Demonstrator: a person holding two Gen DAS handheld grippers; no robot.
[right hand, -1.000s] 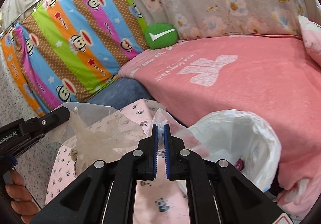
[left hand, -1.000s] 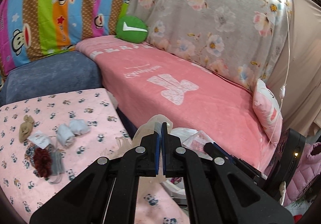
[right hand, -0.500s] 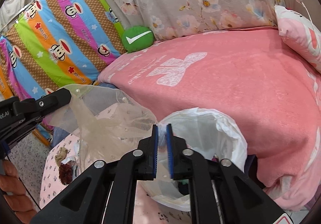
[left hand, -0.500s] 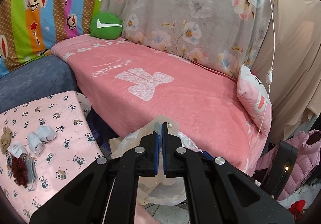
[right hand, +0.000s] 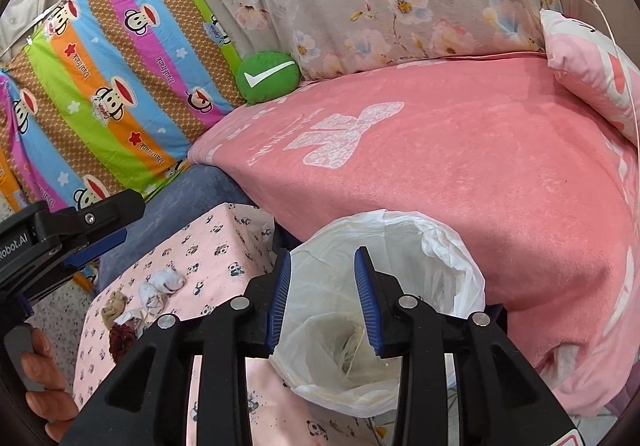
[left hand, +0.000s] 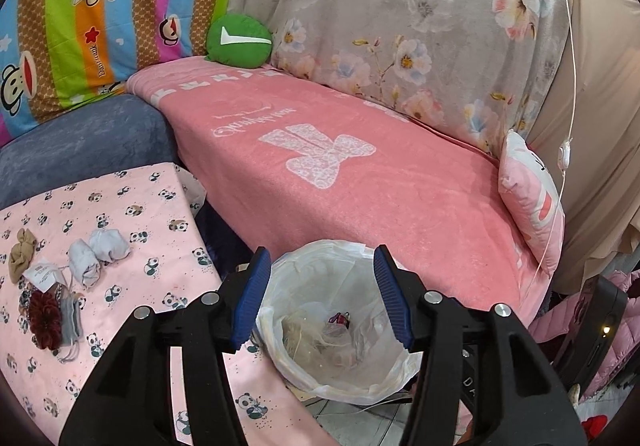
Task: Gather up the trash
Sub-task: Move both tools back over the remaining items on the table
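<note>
now both claws hang over the white-lined trash bin (left hand: 340,330), which stands between the pink panda-print tabletop (left hand: 132,230) and the pink sofa blanket (left hand: 360,182). the left claw (left hand: 320,298) has just been opening and its jaws stand wide with nothing between them. the right claw (right hand: 322,300) has also just been opening, narrower, likewise empty. clear crumpled plastic (left hand: 320,342) lies inside the bin. rolled grey socks (left hand: 96,254) and a dark red scrunchie (left hand: 42,312) rest on the tabletop.
</note>
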